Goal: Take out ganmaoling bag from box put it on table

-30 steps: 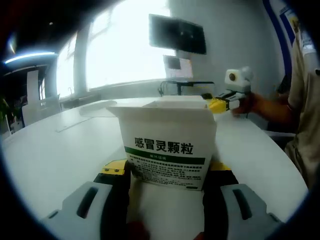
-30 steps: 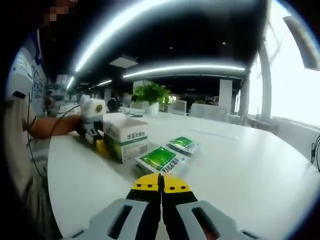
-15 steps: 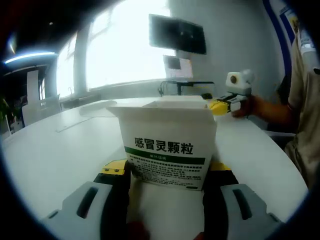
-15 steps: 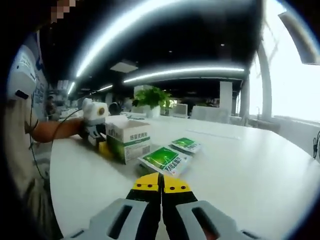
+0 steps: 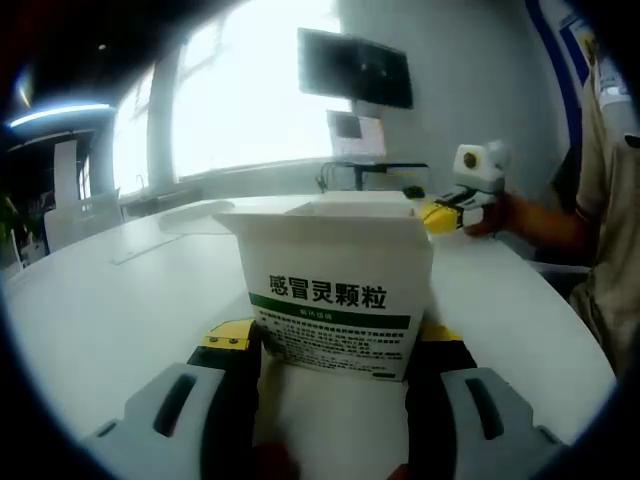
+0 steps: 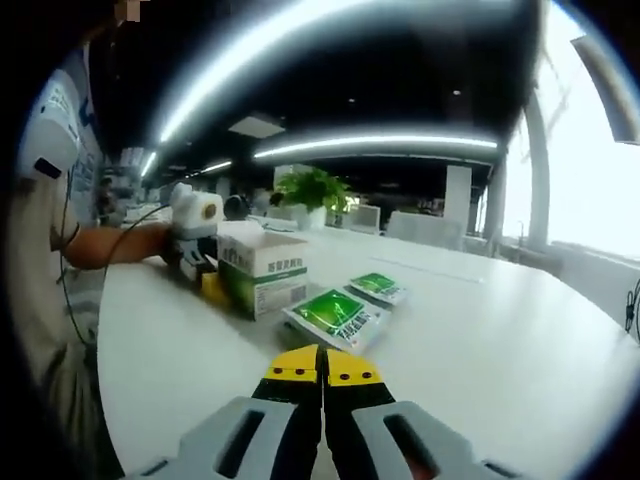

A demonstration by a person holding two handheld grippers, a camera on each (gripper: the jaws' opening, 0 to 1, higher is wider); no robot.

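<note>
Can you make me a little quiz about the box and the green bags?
1. True or false: the left gripper holds the box between its jaws.
2. How many green bags lie on the table?
3. The right gripper has its jaws: A) wide open B) closed together with nothing between C) closed on a bag.

Key: 1 true. 2 two, beside the box. 3 B.

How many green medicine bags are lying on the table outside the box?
2. One green bag lies on the table just right of the box; the second bag lies beyond it. More may be hidden inside the box.
</note>
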